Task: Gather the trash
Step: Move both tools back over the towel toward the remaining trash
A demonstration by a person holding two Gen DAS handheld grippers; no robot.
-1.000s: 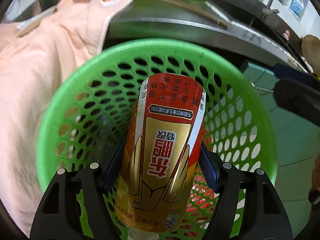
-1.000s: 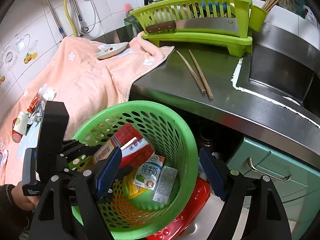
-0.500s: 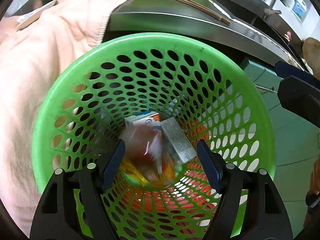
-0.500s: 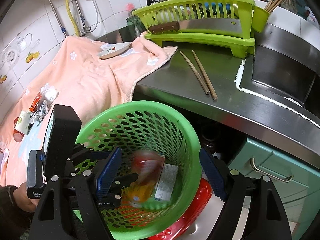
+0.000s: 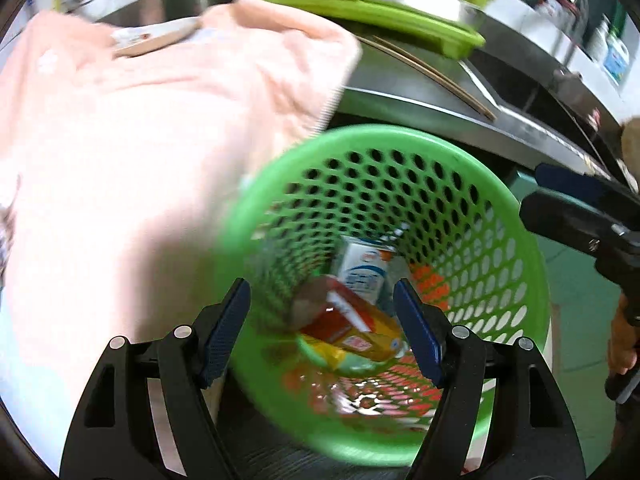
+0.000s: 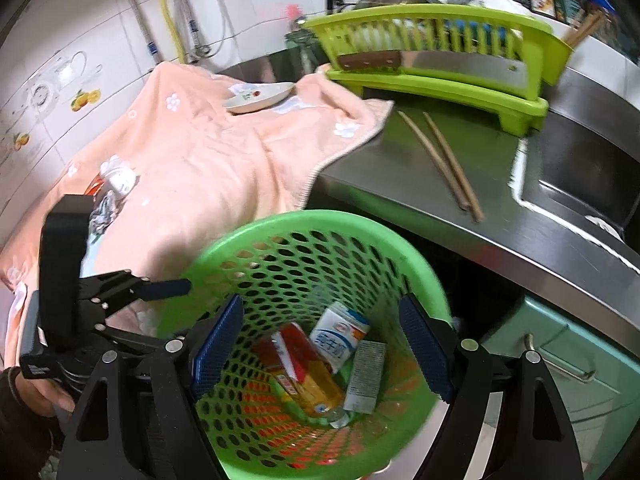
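The left gripper is hanging spread and empty, jaws having just widened, over the perforated green plastic basket. The right gripper is standing wide apart too, gripping nothing. The red-and-gold drink can is lying at the basket bottom beside a white milk carton, near the peach towel draping the steel counter.

The red-and-gold can no longer sits between the left gripper pads; it now lies at the bottom of the green basket beside the milk carton. The left gripper's jaws have just been opening and stand empty, drawn back toward the pink towel.
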